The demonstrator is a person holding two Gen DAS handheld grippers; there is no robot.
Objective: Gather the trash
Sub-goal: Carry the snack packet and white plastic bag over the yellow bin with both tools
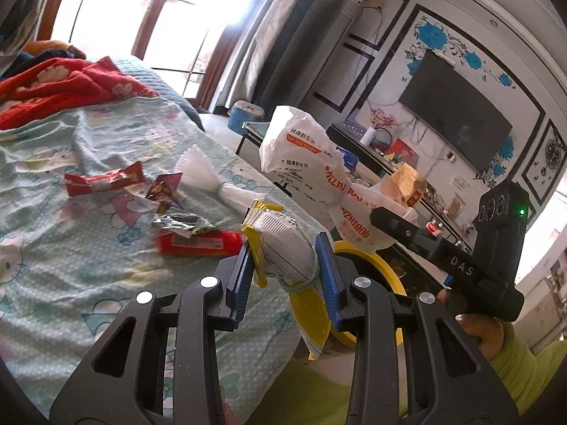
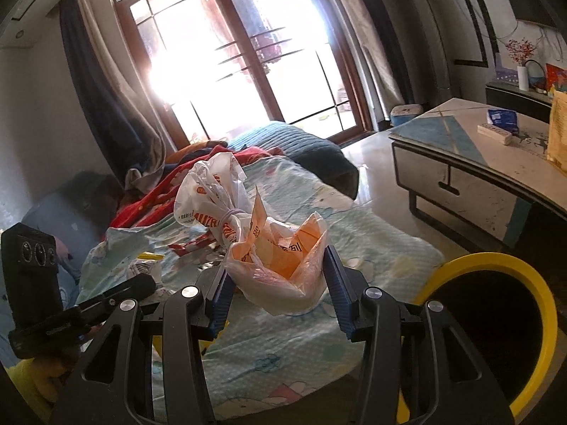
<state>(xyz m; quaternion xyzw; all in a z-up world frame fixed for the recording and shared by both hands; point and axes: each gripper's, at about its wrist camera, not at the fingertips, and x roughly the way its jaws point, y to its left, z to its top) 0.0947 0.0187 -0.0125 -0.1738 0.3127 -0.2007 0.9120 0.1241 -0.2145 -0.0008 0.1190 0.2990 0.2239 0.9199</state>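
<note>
My left gripper [image 1: 283, 265] is shut on a white and yellow snack wrapper [image 1: 283, 244], held above the bed's edge. My right gripper [image 2: 278, 279] is shut on a white plastic bag with orange print [image 2: 276, 258]; the bag also shows in the left wrist view [image 1: 312, 166], with the right gripper's body [image 1: 460, 258] behind it. Several wrappers lie on the bed: a red one [image 1: 102, 180], a red tube-like pack [image 1: 198, 242], a silver one [image 1: 175, 221] and a white paper piece [image 1: 202, 173]. A yellow-rimmed black bin [image 2: 496, 318] stands at the bed's side.
The bed [image 1: 71, 255] has a light blue cartoon sheet and a red blanket [image 1: 60, 85]. A low table [image 2: 478, 163] stands to the right across a glossy floor, a TV [image 1: 457, 113] hangs on the wall, and a bright window [image 2: 234, 53] is behind the bed.
</note>
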